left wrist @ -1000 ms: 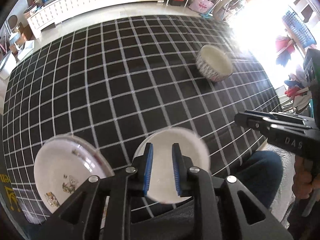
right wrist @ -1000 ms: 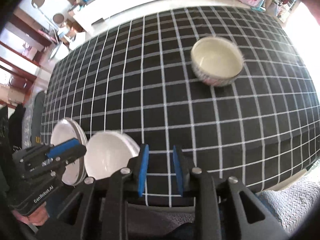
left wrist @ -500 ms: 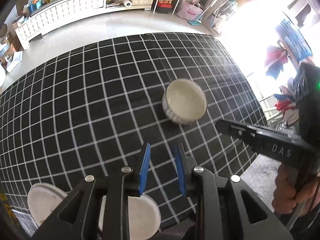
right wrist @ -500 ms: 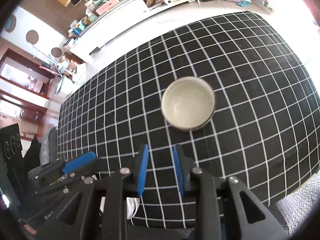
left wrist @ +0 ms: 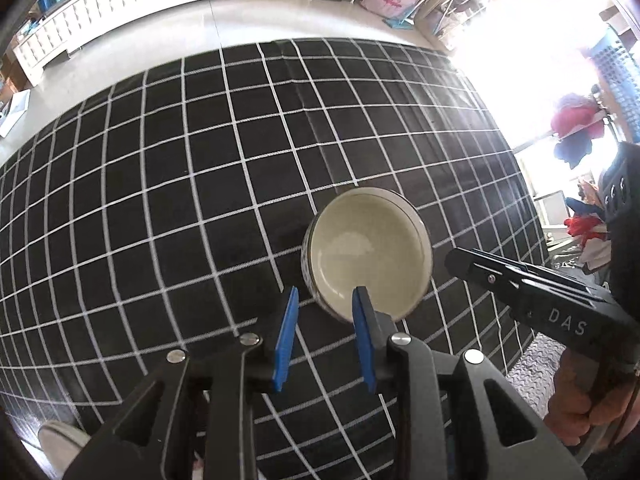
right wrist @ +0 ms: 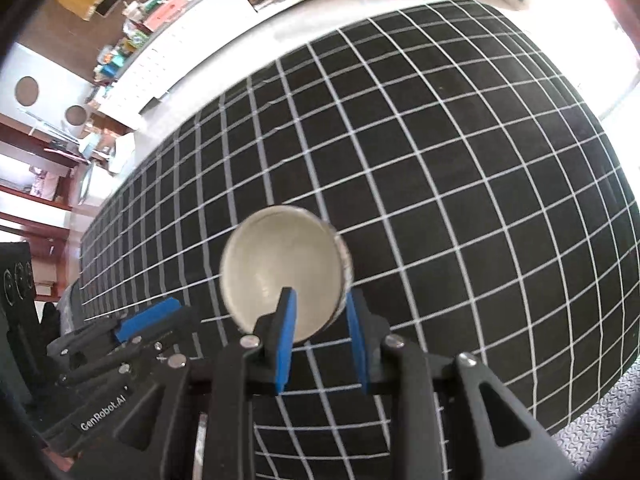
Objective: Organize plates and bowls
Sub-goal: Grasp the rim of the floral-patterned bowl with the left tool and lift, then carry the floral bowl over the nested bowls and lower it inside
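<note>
- The left gripper [left wrist: 326, 320] has just been widening its blue pads; they stand parted and empty at the near-left rim of the cream ceramic bowl [left wrist: 366, 252].
- The right gripper [right wrist: 322, 316], also parted, straddles the near-right rim without pressing.
- The bowl sits upright on the black checked tablecloth [left wrist: 160, 200].
- Better lower one pad inside, then pinch the wall squarely.

My claws are matt black plastic with smooth blue pads [left wrist: 286, 336] and shiny metal screws [left wrist: 249, 338]. The bowl [left wrist: 368, 252] below me looks like glazed ceramic, glossy cream inside. The counter [left wrist: 160, 208] wears a matt black cloth gridded with white lines, faintly creased.
</note>
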`<state>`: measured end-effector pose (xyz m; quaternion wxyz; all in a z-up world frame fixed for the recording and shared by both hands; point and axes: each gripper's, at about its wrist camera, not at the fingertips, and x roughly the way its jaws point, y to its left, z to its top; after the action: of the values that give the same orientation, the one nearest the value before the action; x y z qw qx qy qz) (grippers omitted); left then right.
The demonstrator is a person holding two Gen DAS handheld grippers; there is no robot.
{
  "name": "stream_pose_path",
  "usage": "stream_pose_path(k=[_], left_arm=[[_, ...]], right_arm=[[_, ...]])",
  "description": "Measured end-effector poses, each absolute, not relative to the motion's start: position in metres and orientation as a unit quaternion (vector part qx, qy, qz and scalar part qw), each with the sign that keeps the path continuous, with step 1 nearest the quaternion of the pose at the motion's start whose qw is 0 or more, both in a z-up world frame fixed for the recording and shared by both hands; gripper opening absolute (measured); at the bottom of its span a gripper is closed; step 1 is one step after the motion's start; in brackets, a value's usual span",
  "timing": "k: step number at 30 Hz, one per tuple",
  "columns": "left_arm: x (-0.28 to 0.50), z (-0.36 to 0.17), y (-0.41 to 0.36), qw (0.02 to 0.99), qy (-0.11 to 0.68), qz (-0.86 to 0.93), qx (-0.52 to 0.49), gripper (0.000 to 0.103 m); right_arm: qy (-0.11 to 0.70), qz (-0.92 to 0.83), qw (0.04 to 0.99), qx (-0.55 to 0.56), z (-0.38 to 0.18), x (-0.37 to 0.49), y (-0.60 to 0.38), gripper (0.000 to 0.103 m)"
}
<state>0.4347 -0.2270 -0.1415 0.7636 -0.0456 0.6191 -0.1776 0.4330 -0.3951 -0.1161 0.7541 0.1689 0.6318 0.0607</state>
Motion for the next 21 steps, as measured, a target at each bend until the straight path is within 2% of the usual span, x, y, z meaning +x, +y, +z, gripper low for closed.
stream_pose_path(k=[8, 12, 16, 18, 21], left_arm=[[0.442, -0.168, -0.239, 0.763, 0.623, -0.17, -0.027, 0.025], [0.441, -0.174, -0.246, 0.763, 0.622, -0.174, -0.011, 0.019], [0.446, -0.177, -0.248, 0.766, 0.621, -0.167, -0.003, 0.012], [0.445, -0.178, -0.249, 0.77, 0.616, -0.168, 0.008, 0.009], [0.443, -0.178, -0.247, 0.776, 0.606, -0.173, 0.017, 0.008]], right_arm=[[0.635, 0.084, 0.747, 0.178, -0.139, 0.442, -0.397, 0.03], [0.635, 0.091, 0.748, 0.171, -0.147, 0.442, -0.396, 0.03], [0.632, 0.087, 0.753, 0.162, -0.151, 0.439, -0.398, 0.013], [0.63, 0.091, 0.752, 0.172, -0.153, 0.439, -0.405, 0.013], [0.628, 0.089, 0.753, 0.174, -0.152, 0.436, -0.408, 0.013]])
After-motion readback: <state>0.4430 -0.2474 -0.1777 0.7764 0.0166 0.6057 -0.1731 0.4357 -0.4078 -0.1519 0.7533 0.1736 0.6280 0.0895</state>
